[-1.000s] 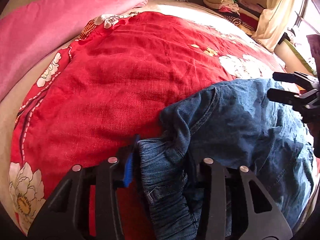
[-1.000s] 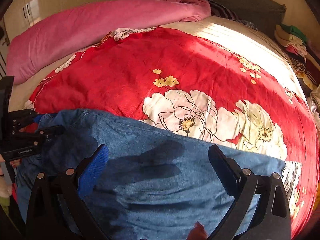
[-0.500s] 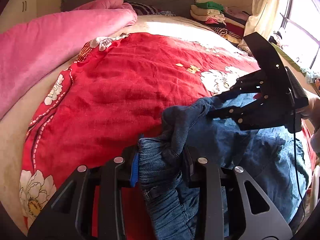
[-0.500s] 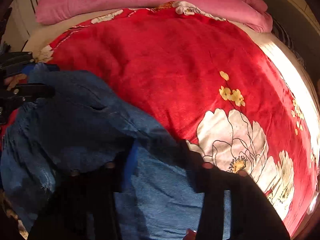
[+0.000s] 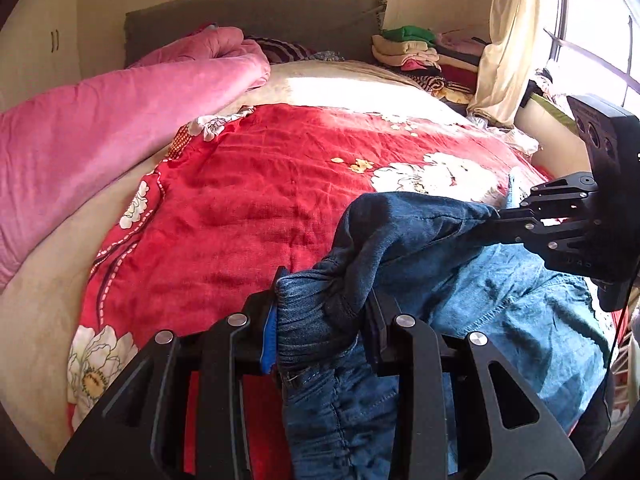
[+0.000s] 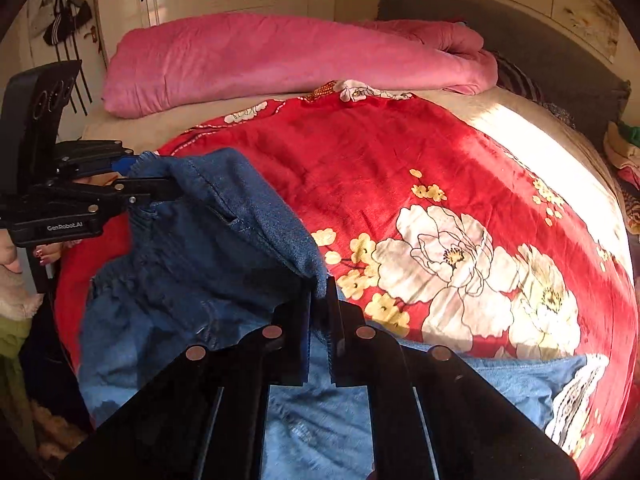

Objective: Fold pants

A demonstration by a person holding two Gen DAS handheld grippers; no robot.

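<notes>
Both grippers are clamped on the blue denim pants (image 5: 400, 240): the left gripper (image 5: 320, 332) pinches a thick gathered bunch of waistband between its pads, and the right gripper (image 6: 319, 320), whose jaws have just been closing, now nips a thin fold of the same edge. Between them the cloth hangs raised in a slack ridge, while the rest of the pants trails below and behind the fingers onto the red flower-printed blanket (image 6: 380, 168). Judging from this, the right hold is the weak one; only a sliver of denim sits in it, so a sideways pull to stretch the edge could slide it free and drop that corner. The left bunch may also carry several layers, which would leave the fold crooked. Ahead of the grippers the blanket lies bare, with a rolled pink quilt (image 5: 120, 120) well beyond and a stack of folded clothes (image 5: 408, 48) far off by the headboard, neither blocking the way.
</notes>
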